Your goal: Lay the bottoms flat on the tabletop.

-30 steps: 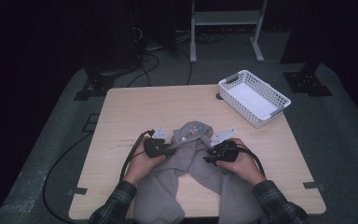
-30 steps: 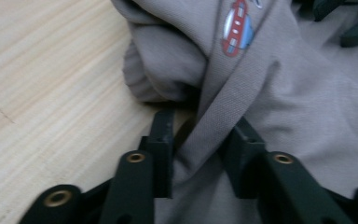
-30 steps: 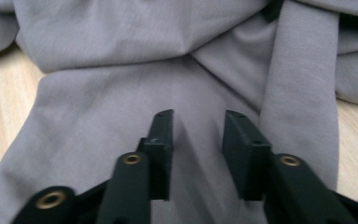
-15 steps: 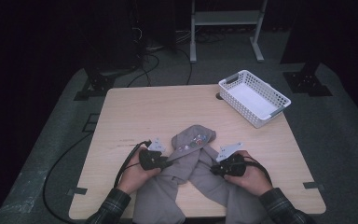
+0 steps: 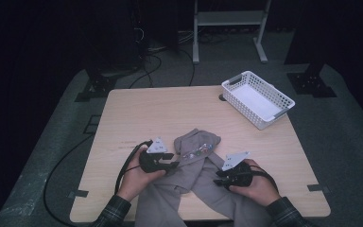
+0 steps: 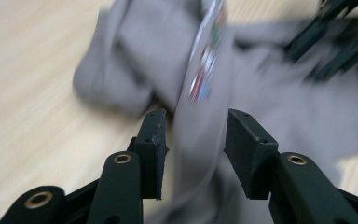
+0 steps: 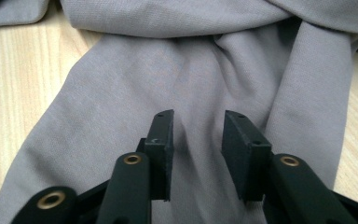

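Observation:
A grey garment lies crumpled on the wooden table, and two long parts of it cross and hang over the near edge. A small colourful print shows on its bunched top. My left gripper is at the garment's left side and my right gripper at its right side. In the left gripper view the jaws have just been opening; grey cloth and the print lie beyond the gap, blurred. The right gripper's jaws have also just been opening and hover over smooth grey cloth without pinching it.
A white plastic basket stands at the table's far right corner. A black cable trails from the left gripper off the table's left front. Bare wood stretches across the far and left parts of the table. Dark floor surrounds it.
Both hands have drawn back toward the near edge of the table. The garment's two long parts now cross between them. Both pairs of jaws stand wider apart.

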`<state>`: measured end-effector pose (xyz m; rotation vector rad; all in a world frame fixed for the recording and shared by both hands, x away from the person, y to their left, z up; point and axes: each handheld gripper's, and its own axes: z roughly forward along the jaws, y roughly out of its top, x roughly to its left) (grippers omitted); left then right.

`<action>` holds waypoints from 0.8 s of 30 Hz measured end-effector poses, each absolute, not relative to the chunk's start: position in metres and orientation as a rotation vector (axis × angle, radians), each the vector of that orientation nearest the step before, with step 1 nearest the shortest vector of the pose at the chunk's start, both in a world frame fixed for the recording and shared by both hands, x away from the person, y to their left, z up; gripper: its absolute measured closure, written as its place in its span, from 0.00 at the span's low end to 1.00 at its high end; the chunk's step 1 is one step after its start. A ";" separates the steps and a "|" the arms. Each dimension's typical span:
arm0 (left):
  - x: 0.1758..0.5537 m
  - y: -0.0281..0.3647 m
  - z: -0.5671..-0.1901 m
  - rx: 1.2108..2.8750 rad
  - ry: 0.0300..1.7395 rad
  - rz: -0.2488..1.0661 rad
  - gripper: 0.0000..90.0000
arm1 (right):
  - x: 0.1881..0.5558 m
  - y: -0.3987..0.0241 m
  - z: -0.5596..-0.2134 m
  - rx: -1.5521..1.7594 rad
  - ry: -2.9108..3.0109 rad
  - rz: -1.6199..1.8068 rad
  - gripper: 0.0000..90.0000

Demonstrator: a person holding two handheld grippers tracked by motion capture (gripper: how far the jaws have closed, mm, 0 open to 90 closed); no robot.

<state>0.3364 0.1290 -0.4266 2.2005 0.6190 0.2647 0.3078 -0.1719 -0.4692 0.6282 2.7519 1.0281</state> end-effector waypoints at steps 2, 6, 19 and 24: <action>0.337 0.116 -0.422 2.206 0.591 0.268 0.59 | 0.308 -0.172 -0.470 0.631 2.747 1.031 0.67; 0.343 0.089 -0.418 2.217 0.551 0.278 0.55 | 0.307 -0.172 -0.470 0.627 2.743 1.030 0.64; 0.382 0.045 -0.431 2.265 0.550 0.241 0.69 | 0.308 -0.172 -0.471 0.627 2.739 1.043 0.61; 0.391 0.049 -0.438 2.219 0.585 0.160 0.98 | 0.308 -0.172 -0.471 0.631 2.736 1.045 0.61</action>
